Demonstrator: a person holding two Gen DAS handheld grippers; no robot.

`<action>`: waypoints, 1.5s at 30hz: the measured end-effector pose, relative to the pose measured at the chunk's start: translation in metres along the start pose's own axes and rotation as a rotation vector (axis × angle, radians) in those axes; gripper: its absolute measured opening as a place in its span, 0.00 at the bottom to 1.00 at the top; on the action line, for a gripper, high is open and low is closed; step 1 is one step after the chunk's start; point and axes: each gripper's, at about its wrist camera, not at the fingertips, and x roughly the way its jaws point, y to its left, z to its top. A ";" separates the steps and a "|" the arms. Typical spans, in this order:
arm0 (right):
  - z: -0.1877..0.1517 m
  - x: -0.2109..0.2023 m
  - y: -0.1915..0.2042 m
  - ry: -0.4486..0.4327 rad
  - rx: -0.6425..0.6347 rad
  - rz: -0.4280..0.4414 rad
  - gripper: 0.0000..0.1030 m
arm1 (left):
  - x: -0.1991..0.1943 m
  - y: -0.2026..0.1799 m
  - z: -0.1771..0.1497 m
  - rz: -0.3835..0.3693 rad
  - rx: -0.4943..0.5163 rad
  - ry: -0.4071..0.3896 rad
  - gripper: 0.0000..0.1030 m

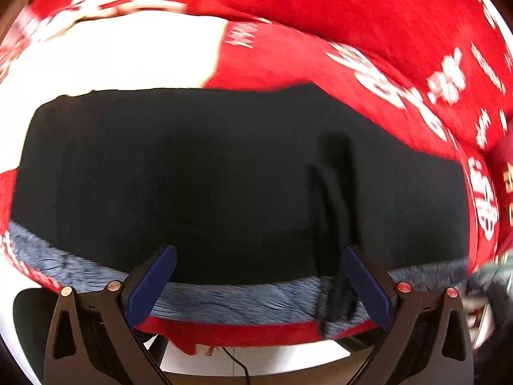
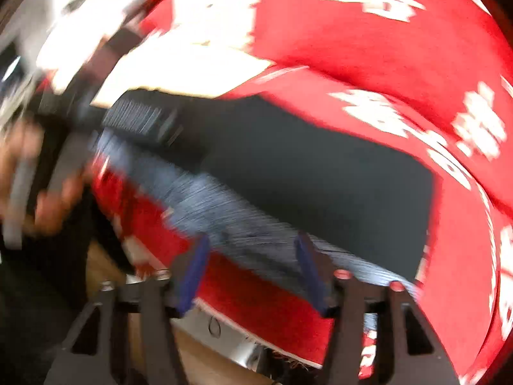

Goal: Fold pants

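Black pants [image 1: 208,176] lie flat on a red cloth with white characters [image 1: 320,16]; a grey fleecy lining [image 1: 224,298] shows along their near edge, with a black drawstring [image 1: 333,224] hanging across it. My left gripper [image 1: 259,276] is open, its blue fingers [image 1: 154,282] straddling the near edge, holding nothing. In the blurred right wrist view the pants [image 2: 320,166] and grey lining [image 2: 208,205] show too. My right gripper [image 2: 251,272] is open over that edge, empty. The left gripper's body and the hand on it [image 2: 41,166] show at left.
The red cloth [image 2: 368,32] covers the table and hangs over the front edge [image 1: 240,333]. A white patch [image 1: 128,57] lies beyond the pants. Below the edge are floor and a thin cable [image 1: 237,362].
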 end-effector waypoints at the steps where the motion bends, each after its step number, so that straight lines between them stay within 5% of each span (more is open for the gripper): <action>1: -0.002 -0.009 -0.021 -0.029 0.070 -0.054 0.80 | 0.004 -0.010 -0.001 -0.001 0.026 0.012 1.00; 3: -0.011 -0.023 -0.066 -0.072 0.241 -0.133 0.81 | 0.008 -0.030 0.000 -0.019 0.077 0.029 1.00; 6: -0.029 -0.020 -0.126 -0.026 0.467 -0.131 0.80 | 0.005 -0.052 0.003 -0.005 0.124 0.011 1.00; 11: -0.053 0.010 -0.134 0.162 0.394 -0.162 0.78 | -0.008 -0.063 0.006 0.067 0.148 -0.044 1.00; 17: -0.057 -0.020 -0.143 0.003 0.503 -0.072 0.79 | -0.016 -0.017 0.020 0.122 -0.009 -0.061 1.00; 21: -0.053 -0.016 -0.144 0.017 0.485 -0.110 0.79 | -0.032 -0.001 0.018 0.106 -0.051 -0.088 1.00; 27: -0.062 -0.011 -0.109 0.115 0.171 -0.228 0.79 | -0.018 -0.054 0.005 -0.024 0.104 -0.033 1.00; 30: -0.060 -0.006 -0.110 0.086 0.191 -0.320 0.82 | -0.007 -0.085 -0.002 -0.032 0.208 -0.019 1.00; 32: -0.058 0.007 -0.123 0.143 0.263 -0.361 0.83 | 0.014 -0.093 -0.003 0.016 0.241 0.036 1.00; 34: -0.057 0.004 -0.124 0.144 0.270 -0.333 0.83 | 0.031 -0.083 -0.003 0.038 0.208 0.088 1.00; 36: -0.055 -0.011 -0.122 0.105 0.247 -0.239 0.83 | 0.024 -0.076 -0.001 0.020 0.182 0.075 1.00; 39: -0.045 -0.038 -0.128 0.014 0.249 -0.228 0.84 | 0.000 -0.072 0.001 0.065 0.163 -0.002 1.00; 42: -0.023 -0.058 -0.140 -0.119 0.299 -0.121 0.84 | -0.022 -0.072 0.000 0.007 0.144 -0.054 1.00; 45: 0.009 -0.042 -0.132 -0.147 0.259 -0.031 0.84 | -0.023 -0.089 -0.006 -0.060 0.191 -0.057 1.00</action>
